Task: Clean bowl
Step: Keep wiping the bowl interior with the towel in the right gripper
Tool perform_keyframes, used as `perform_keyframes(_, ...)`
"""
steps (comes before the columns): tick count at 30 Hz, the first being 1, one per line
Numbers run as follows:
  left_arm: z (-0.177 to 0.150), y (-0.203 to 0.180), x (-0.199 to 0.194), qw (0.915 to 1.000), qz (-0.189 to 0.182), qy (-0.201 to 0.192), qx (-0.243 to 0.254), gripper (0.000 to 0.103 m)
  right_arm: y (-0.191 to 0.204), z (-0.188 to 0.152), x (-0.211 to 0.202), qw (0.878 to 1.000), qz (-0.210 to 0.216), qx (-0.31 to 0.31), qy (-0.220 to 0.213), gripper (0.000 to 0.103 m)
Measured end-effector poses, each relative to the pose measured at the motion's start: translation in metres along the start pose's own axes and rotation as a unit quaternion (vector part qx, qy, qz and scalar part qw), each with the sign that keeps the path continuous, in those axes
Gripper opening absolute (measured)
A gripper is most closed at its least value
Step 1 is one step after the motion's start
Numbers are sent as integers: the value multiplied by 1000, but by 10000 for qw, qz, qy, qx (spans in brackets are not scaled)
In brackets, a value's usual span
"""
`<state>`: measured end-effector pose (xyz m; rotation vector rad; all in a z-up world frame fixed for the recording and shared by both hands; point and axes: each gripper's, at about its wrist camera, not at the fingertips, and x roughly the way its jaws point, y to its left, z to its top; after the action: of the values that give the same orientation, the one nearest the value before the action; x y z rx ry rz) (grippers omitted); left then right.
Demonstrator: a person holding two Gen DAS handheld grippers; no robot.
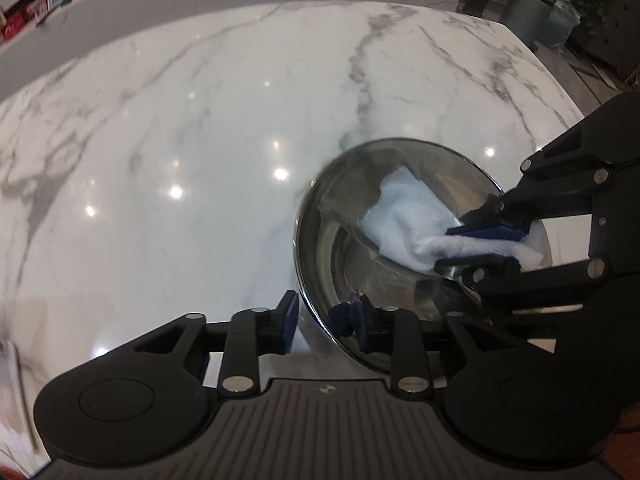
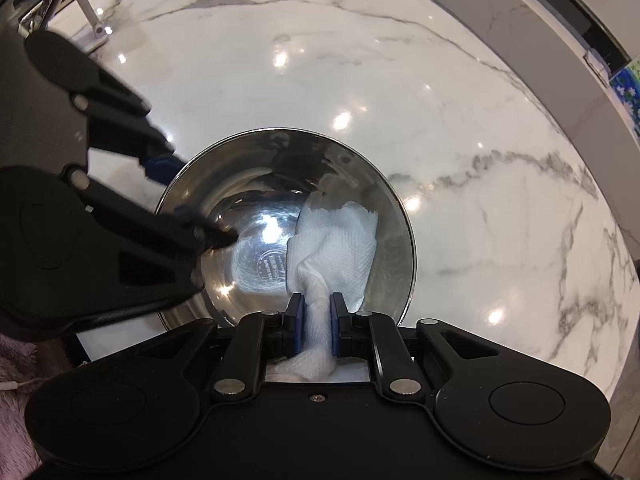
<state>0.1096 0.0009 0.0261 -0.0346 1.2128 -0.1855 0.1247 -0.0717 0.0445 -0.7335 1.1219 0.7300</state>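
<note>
A shiny steel bowl (image 1: 348, 216) (image 2: 248, 200) stands on the white marble counter (image 1: 180, 140). My left gripper (image 1: 324, 318) straddles the bowl's near rim, one finger outside and one inside, and grips the wall; it also shows in the right wrist view (image 2: 180, 196) at the bowl's left rim. My right gripper (image 2: 314, 312) is shut on a white paper towel (image 2: 340, 248), which is pressed against the bowl's inner right wall. In the left wrist view the right gripper (image 1: 480, 246) reaches in from the right with the towel (image 1: 408, 216).
The counter (image 2: 480, 160) stretches around the bowl. A raised grey ledge (image 2: 540, 32) borders its far side. A white stand (image 2: 92, 20) sits at the far left. A bin (image 1: 532, 8) and plants stand beyond the counter's corner.
</note>
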Motion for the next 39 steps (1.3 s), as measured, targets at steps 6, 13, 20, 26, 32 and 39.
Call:
perform_keyframes(6,-1,-1,-4,9998,-60,138,-94,31,1,-2,0,10000,28,89,-32,11)
perform_keyframes(13,2,-6,-6,9999,73,83,88,19,6,-7,-2,9997,111,219,-47,11)
perform_keyframes(20,4,-10,-5,9988,244,28,434,14,12,-11,-5,9968,710,354,-131,12)
perform_keyframes(26,2,-16,-5,9967,368,7,730,15,21,-8,-4,9969,737,245,-97,11)
perform_keyframes(32,4,-19,-5,9948,411,27,934,15,34,-10,-7,9990,-204,-400,13,11)
perform_keyframes(39,6,-16,-4,9959,389,29,821,15,36,-11,-7,9994,-163,-312,-13,11)
